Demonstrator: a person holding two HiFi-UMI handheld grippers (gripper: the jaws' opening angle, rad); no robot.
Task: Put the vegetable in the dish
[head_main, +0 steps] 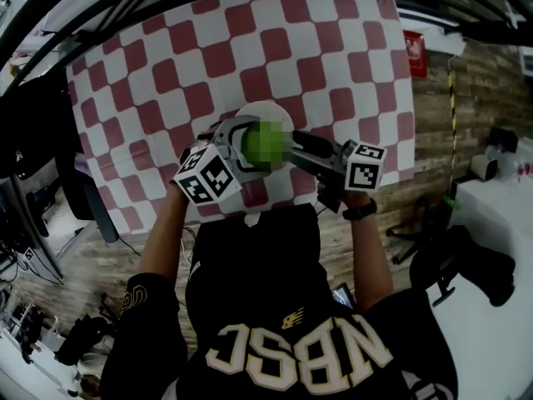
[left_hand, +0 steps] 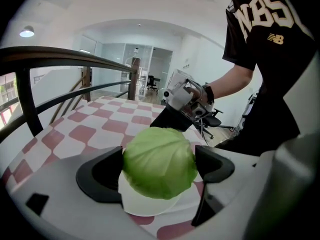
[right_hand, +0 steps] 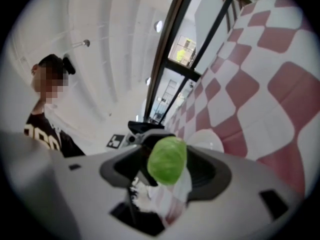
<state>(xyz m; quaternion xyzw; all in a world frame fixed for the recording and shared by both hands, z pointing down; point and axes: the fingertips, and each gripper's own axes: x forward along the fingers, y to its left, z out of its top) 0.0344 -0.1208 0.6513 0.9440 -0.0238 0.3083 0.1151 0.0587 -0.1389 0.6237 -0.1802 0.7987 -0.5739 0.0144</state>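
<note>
A round green cabbage (head_main: 265, 144) hangs just above a white dish (head_main: 265, 112) on the red-and-white checked tablecloth (head_main: 250, 48). My left gripper (head_main: 252, 145) comes in from the left and is shut on the cabbage (left_hand: 159, 161), with both black pads against its sides. The dish (left_hand: 150, 204) lies directly under it. My right gripper (head_main: 296, 151) reaches in from the right. In the right gripper view the cabbage (right_hand: 167, 160) sits between its open jaws with a gap on each side, and the right gripper (right_hand: 167, 173) does not press on it. The dish (right_hand: 210, 143) shows behind.
The checked table's near edge is close to the person's body. A dark curved railing (left_hand: 75, 59) runs along the table's far side. Wooden floor (head_main: 466, 115), a black office chair (head_main: 454, 265) and a white table (head_main: 500, 223) lie to the right.
</note>
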